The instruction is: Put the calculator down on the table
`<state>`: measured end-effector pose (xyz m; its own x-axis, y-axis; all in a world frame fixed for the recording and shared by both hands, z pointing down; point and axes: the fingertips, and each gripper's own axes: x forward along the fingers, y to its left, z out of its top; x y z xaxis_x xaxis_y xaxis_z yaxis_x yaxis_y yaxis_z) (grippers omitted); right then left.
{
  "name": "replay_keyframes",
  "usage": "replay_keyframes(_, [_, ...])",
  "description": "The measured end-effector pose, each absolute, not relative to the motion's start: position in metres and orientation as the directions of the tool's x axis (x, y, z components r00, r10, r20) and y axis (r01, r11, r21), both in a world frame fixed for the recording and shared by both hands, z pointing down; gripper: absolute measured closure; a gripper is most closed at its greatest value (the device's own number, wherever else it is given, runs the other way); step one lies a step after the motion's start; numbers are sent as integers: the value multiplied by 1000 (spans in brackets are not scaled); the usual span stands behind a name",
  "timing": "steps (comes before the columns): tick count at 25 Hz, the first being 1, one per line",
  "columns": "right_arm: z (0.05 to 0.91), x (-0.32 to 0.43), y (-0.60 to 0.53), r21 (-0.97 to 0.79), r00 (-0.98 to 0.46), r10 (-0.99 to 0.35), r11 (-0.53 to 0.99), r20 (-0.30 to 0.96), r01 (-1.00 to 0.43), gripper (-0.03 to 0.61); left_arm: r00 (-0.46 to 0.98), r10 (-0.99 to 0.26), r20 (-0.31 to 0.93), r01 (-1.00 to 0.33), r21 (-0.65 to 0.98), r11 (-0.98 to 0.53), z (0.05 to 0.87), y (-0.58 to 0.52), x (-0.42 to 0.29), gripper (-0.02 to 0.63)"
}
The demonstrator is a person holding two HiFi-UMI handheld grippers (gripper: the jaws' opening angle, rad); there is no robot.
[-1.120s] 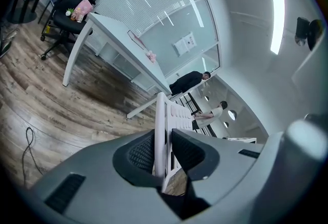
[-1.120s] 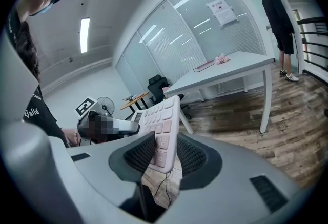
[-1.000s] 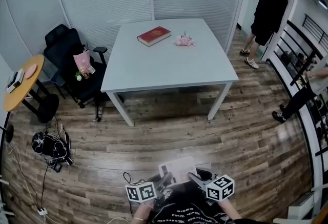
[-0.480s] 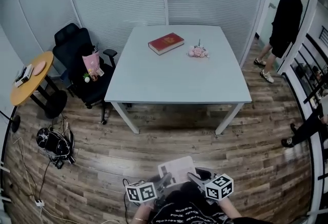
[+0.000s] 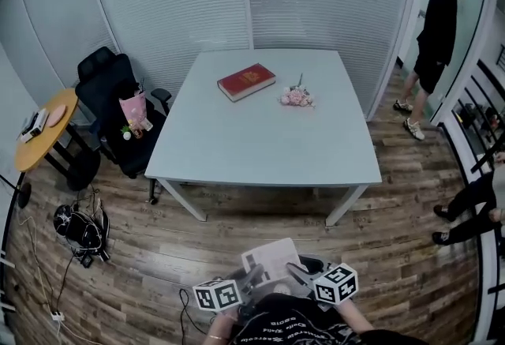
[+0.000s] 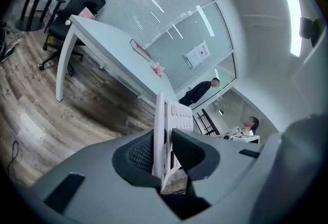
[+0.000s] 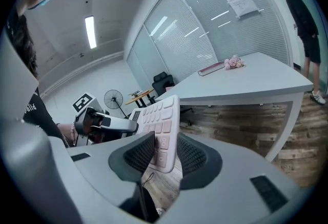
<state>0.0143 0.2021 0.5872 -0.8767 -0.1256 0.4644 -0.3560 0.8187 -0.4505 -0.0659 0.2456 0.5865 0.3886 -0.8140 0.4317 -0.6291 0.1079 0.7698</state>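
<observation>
Carry step: your left gripper (image 5: 254, 280) and right gripper (image 5: 297, 274) both clamp the calculator (image 5: 271, 260). Desk (image 5: 260, 148) seems well apart; reach its near edge, then lower.

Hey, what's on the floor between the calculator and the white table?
Nothing. In the head view, only bare wood floor separates the calculator from the table.

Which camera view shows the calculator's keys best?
The right gripper view: the flat pale plastic calculator with white and pink keys turns its key face to that camera. The left gripper view shows it nearly edge-on; the head view shows it small, keys indistinct.
</observation>
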Motion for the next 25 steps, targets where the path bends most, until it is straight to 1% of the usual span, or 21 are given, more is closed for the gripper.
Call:
replay_keyframes(5, [591,29,174,-446,-871,-123,820,476,-359,434,386,-814,434,-615,778,123,593,218,-52,511])
replay_keyframes(13, [595,47,148,-445,-853,-169,794,493,-415,434,424,-794,436,-600,792,114,599,187,-37,508])
replay_keyframes(17, [597,58,134,-445,-832,-220,761,509,-473,436,488,-763,423,-575,814,83,605,168,-27,506])
replay_keyframes(21, [605,66,111,-442,-801,-274,717,533,-539,436,542,-721,432,-579,813,51,613,137,-21,503])
replay_keyframes(25, [605,69,70,-444,-778,-340,671,528,-594,436,603,-679,420,-581,814,-13,612,89,-21,503])
